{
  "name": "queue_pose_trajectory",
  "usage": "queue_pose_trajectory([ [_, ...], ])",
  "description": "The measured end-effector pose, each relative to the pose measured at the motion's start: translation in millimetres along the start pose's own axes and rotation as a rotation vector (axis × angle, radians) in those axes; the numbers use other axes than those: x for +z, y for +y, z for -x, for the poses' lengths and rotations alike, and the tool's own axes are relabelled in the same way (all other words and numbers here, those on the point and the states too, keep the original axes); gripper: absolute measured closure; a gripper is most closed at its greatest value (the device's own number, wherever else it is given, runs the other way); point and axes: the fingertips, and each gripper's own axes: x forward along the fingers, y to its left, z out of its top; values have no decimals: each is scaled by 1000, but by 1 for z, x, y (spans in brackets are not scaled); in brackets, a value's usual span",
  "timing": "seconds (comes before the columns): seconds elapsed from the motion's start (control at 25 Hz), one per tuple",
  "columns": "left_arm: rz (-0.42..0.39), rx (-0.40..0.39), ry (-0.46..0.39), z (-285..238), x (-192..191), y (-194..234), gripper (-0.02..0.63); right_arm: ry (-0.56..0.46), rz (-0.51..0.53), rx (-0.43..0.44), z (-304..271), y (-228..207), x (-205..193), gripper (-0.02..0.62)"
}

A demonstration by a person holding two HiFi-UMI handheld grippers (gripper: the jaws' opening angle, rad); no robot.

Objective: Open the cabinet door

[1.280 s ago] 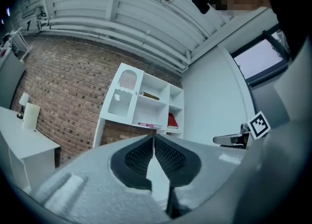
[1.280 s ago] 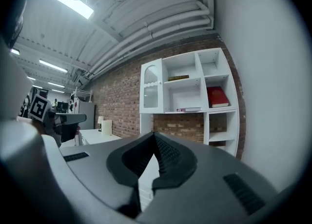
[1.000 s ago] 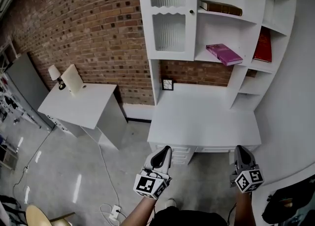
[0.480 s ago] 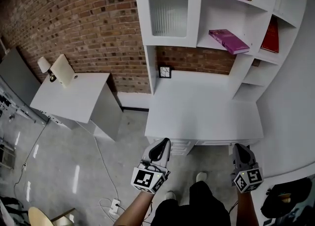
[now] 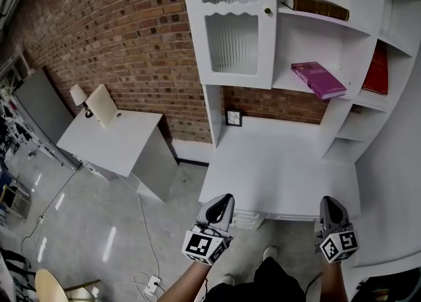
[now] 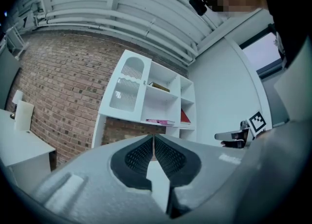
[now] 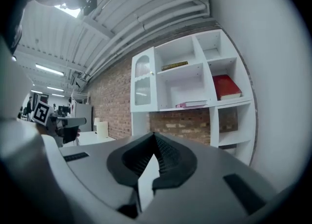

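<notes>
Left gripper (image 5: 222,202) and right gripper (image 5: 331,203), both with jaws together and empty, sit well short of the upright cabinet door (image 5: 237,24), high ahead, its knob (image 5: 268,11) slightly nearer the left one, I'd say.

You get no readable text here. The marker cube (image 5: 205,247) on your left gripper (image 5: 225,199) and the one on your right gripper (image 5: 330,201) bear only black-and-white square patterns, no letters or numbers. The brown book (image 5: 316,6), purple book (image 5: 318,79) and red book (image 5: 377,69) at upper right show no legible titles.
</notes>
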Motion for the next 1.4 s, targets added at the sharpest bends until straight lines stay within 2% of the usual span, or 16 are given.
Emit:
queue_pose_trajectory([
  [0.32,-35,20,-36,-70,17,-8,586,-3,-11,-4,-46,-45,15,600],
  [0.64,-58,79,-9,-134,29,-12,586,55,31,-11,-95,-86,28,600],
  [0.84,-81,50,26,-176,29,-22,586,15,-6,20,-123,-108,48,600],
  [1.0,-75,77,44,-195,31,-24,586,-3,-27,0,-140,-121,53,600],
  [1.2,-101,78,64,-229,52,-19,586,-36,-68,91,-164,-117,68,600],
  [1.4,-48,89,55,-262,81,-5,586,-33,-89,141,-189,-107,77,600],
])
